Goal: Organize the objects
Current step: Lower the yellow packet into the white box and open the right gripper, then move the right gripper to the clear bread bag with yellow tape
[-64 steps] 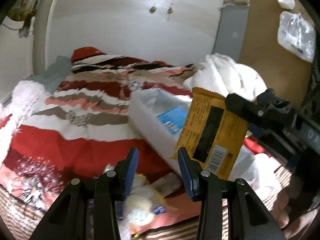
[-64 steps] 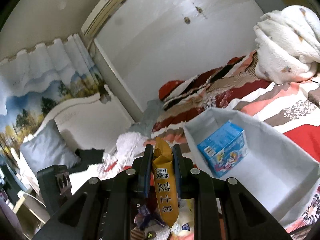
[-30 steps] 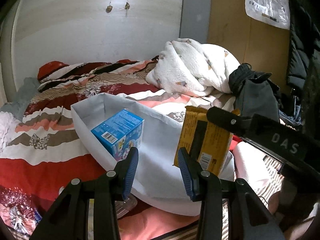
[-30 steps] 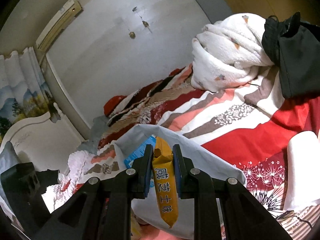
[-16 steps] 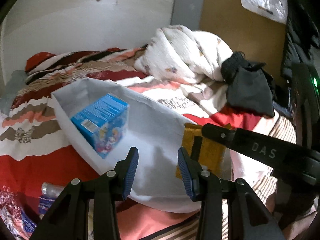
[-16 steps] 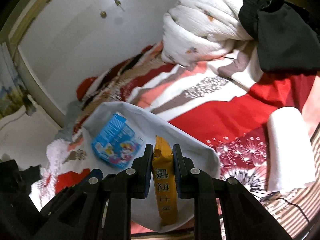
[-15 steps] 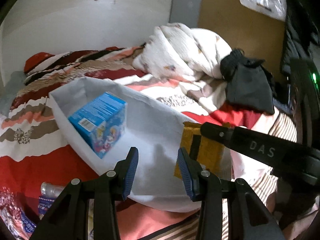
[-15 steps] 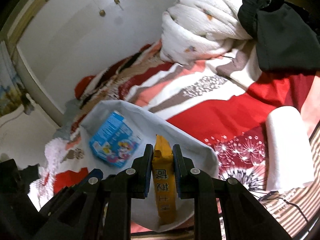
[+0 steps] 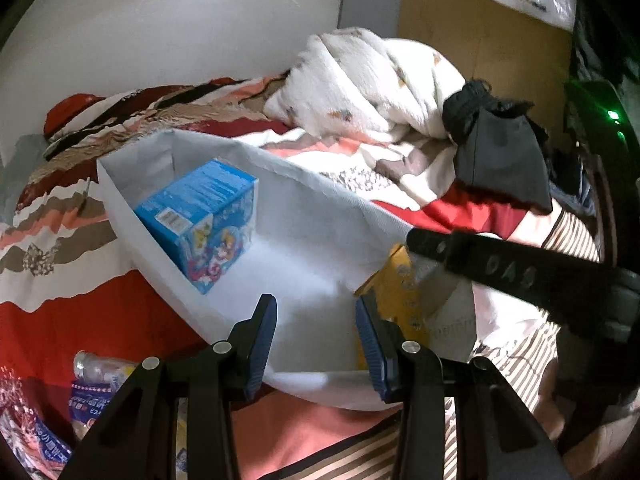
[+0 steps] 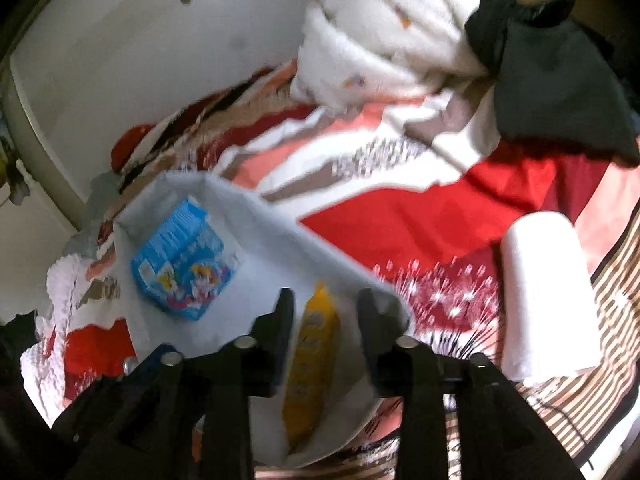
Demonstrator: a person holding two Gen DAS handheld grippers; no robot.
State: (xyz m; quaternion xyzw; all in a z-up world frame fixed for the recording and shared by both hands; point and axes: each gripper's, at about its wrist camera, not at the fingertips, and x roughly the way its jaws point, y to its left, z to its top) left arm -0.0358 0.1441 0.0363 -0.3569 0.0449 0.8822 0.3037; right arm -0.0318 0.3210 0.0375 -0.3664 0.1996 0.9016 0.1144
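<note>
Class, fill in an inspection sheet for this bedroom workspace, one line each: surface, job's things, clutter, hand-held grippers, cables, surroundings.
Surface: bed with a red, white and brown striped quilt.
Job's things: white fabric bin on the quilt; blue box and yellow snack packet inside it.
Clutter: plastic bottle and wrappers beside the bin; white roll; white blanket; black garment.
Hand-held grippers: left hand-held gripper holds nothing; right hand-held gripper jaws have just been opening, packet between them but not pinched.
Cables: thin dark cord on the striped edge.
Surroundings: pale wall, brown board.
</note>
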